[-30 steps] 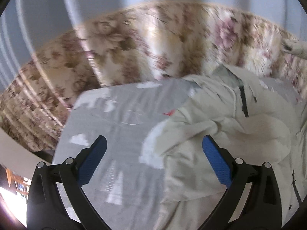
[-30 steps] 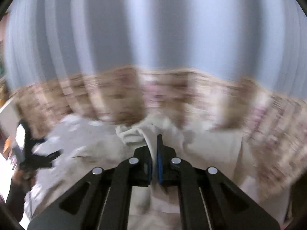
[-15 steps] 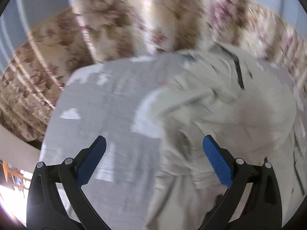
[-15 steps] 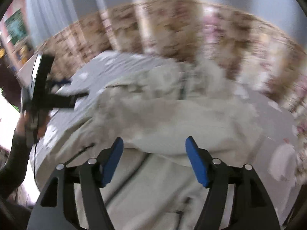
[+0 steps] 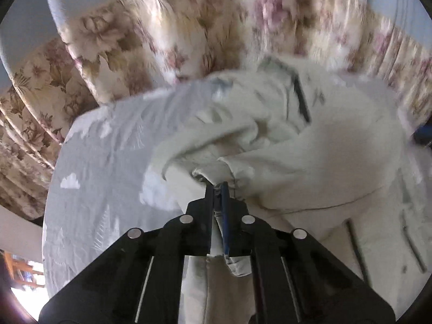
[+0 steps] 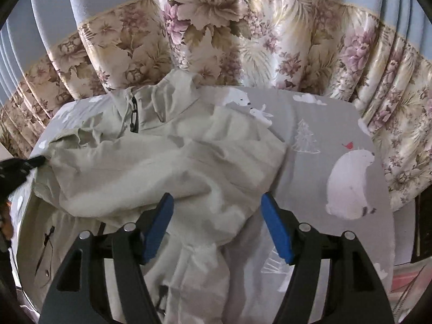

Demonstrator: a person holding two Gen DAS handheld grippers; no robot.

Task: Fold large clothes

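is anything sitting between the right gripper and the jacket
Nothing visible does. The right gripper is open directly over the cream jacket, with only the jacket's own bunched fabric between its fingers. The left gripper is shut on the jacket's edge.

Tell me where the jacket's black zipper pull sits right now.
In the right wrist view the zipper pull hangs at the collar of the cream jacket, upper left, at the bed's far edge just below the floral curtain.
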